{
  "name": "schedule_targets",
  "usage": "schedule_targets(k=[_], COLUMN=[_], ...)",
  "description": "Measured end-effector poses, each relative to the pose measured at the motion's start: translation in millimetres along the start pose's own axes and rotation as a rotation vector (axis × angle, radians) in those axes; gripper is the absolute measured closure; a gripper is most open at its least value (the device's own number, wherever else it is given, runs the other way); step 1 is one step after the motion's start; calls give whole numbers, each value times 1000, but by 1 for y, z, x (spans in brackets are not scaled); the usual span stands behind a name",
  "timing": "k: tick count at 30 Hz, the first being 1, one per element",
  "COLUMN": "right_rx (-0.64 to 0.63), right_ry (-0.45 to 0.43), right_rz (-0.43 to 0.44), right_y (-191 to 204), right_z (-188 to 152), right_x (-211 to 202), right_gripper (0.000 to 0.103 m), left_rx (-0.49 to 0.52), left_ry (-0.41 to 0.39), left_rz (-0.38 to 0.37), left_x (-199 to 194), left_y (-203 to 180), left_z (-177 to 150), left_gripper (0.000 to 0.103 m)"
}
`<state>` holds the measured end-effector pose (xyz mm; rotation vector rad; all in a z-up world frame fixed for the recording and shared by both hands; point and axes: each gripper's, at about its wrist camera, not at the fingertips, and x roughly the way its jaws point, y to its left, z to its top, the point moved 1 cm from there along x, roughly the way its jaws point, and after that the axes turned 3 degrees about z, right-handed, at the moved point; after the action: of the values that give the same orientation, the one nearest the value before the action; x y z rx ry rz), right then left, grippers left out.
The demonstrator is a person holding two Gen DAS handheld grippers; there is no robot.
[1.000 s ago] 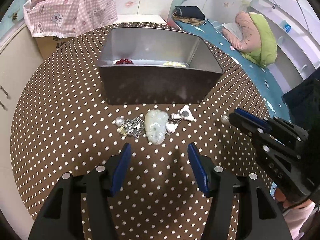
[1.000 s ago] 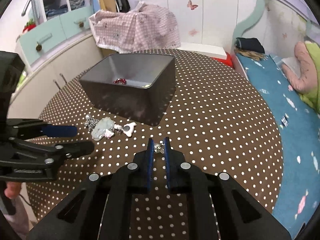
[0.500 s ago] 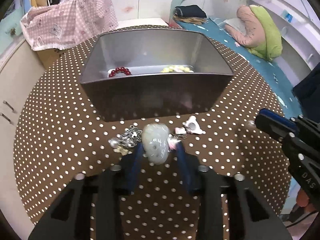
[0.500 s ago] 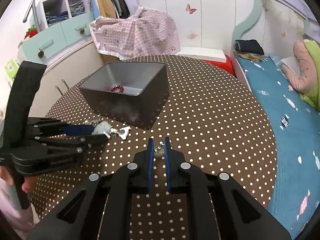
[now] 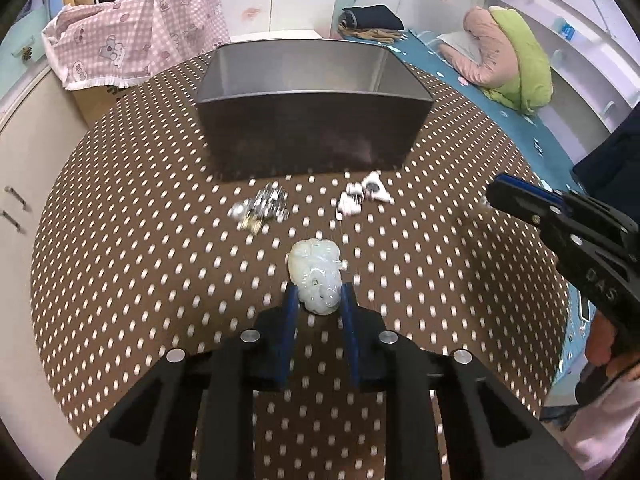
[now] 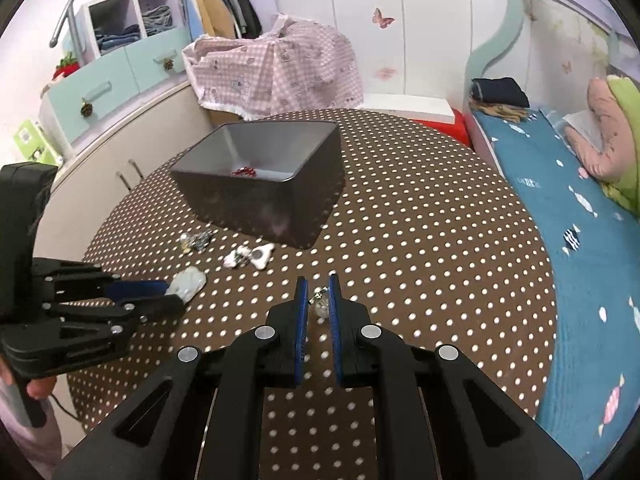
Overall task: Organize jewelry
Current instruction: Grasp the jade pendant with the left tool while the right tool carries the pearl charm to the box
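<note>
where its grey floor shows, red beads inside metal box

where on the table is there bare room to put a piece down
The polka-dot tablecloth is bare to the right of the grey box, up to the bed. It is crowded in front of the box: the silver cluster and the white pieces lie there.

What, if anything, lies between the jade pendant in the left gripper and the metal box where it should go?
Nothing blocks it: the jade pendant can pass over the metal box's near wall, with loose jewelry lying below.
</note>
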<state>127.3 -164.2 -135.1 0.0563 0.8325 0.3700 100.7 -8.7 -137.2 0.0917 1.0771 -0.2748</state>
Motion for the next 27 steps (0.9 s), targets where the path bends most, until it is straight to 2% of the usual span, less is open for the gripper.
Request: schedule_targets(k=[5,8,11,19,27], right_rx=[4,9,10,1,-15], right_ry=[14,20,24,16,-2], right_rz=[11,11,13,10,3], right_y=[10,13,16,22,24], right_z=[-10,-13,-14,-9,2], right_x=[0,3,6,4,-3], right_gripper=[92,92,92,92,92], left_rx=[-55,-38,-24,-59,-65], left_ry=[13,0,-12,-20,-87], left_rz=[34,58,77,63,57], left_x=[4,6,8,4,-19], left_y=[8,4,-1,8,16], left_z=[0,4,7,17,21], left_gripper=[78,76,80,83,83])
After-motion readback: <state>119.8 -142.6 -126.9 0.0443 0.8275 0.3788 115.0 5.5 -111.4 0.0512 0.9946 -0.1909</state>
